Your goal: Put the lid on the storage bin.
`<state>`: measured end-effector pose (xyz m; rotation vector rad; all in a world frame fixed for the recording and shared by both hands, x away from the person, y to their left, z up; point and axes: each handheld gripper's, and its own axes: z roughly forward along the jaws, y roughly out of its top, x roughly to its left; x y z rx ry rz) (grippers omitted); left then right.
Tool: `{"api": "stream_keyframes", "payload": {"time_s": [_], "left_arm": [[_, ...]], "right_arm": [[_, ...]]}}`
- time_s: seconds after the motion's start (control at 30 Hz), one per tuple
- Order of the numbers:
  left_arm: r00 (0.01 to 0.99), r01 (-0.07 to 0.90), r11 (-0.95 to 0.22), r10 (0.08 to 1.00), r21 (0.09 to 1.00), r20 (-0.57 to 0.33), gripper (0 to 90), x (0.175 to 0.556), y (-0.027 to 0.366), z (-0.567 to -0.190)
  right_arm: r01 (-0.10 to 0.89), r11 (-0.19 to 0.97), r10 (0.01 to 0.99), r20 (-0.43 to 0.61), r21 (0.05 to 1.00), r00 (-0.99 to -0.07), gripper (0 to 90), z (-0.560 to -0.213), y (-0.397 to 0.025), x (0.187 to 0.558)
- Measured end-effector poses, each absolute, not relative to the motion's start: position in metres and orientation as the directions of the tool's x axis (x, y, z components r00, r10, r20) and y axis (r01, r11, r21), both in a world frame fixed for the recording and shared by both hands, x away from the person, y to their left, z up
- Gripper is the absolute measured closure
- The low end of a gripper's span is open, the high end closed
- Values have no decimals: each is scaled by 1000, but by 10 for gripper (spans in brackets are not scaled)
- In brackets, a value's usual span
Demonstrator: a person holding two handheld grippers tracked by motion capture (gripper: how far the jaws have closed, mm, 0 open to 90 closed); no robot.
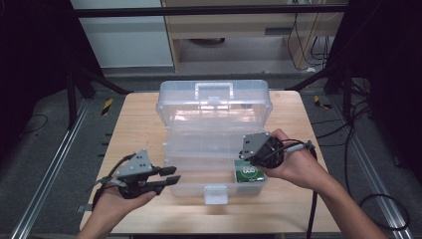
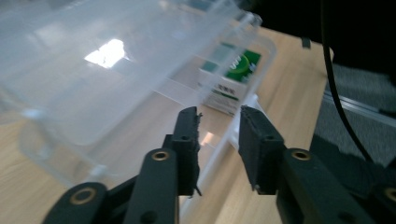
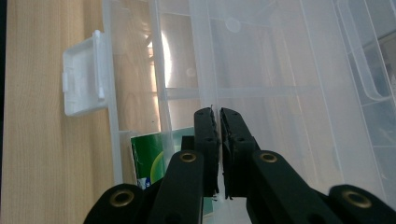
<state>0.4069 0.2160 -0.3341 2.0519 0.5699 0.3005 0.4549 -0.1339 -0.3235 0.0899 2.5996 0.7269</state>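
Tabletop: carton [image 1: 248, 172] under right tool [image 1: 249, 158]

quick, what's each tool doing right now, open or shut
Left tool: open, holding nothing, beside the clear plastic box.
Right tool: shut, nothing visibly held, over the box.

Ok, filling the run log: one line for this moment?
left gripper: open, at box front | right gripper: shut above green carton | lid open
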Motion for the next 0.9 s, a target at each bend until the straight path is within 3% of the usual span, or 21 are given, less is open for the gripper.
{"api": "stream_keyframes", "payload": {"time_s": [0.27,0.67,0.9], "left_arm": [[789,332,-368,613,869,-42,869,435,235,-321],[729,355,-289,681,889,-70,883,469,234,-312],[698,392,-215,703,894,-137,894,483,244,-308]], "right_arm": [[-50,858,179,-388,512,-904,860,-326,-134,452],[-55,857,174,-388,513,-905,856,-328,-135,450],[-56,860,170,-386,508,-907,858,-329,-135,449]]}}
